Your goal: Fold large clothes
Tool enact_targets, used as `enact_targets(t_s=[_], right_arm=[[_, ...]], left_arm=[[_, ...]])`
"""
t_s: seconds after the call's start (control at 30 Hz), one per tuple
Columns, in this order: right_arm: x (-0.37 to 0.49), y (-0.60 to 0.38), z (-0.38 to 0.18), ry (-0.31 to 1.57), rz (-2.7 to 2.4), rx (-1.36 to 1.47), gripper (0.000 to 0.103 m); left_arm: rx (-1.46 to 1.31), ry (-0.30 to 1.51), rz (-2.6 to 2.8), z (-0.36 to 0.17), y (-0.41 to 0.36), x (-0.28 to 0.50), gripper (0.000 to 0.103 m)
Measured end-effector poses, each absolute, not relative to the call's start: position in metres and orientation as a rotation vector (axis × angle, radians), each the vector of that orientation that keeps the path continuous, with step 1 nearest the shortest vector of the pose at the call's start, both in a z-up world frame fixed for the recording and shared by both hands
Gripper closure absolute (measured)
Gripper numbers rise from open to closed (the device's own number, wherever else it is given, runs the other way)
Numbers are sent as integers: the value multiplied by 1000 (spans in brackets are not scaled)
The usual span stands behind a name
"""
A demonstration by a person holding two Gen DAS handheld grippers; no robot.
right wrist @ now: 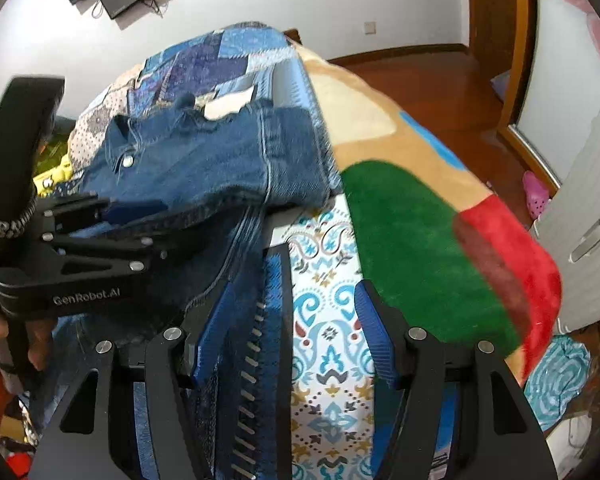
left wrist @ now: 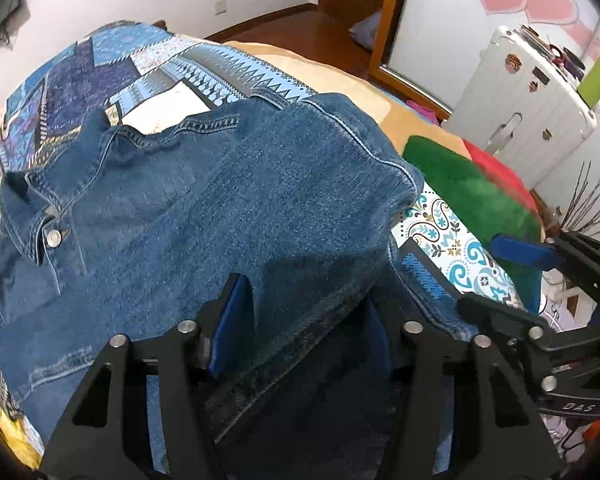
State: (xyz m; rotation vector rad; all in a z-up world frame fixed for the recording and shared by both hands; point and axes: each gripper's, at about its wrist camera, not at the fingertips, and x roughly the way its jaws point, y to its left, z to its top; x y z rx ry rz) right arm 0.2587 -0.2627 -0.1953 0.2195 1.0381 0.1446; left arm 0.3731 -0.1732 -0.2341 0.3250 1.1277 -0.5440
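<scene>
A blue denim jacket lies partly folded on the bed, collar and metal button at the left. It also shows in the right wrist view. My left gripper stands open, with the jacket's dark hem draped between and over its fingers; the right finger is hidden under the cloth. It shows from the side in the right wrist view. My right gripper is open over the patterned bedspread, its left finger touching the jacket's edge. It shows at the right edge of the left wrist view.
The bed carries a blue patchwork bedspread and a tan, green and red blanket at the right. A white suitcase stands beside the bed. A wooden door and wooden floor lie beyond.
</scene>
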Motion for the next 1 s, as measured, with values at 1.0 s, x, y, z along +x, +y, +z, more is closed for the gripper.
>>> enact_targets(t_s=[1.0], right_arm=[[275, -191, -185, 1058, 174, 12, 44]], left_arm=[[-136, 1040, -117, -218, 98, 309, 73]])
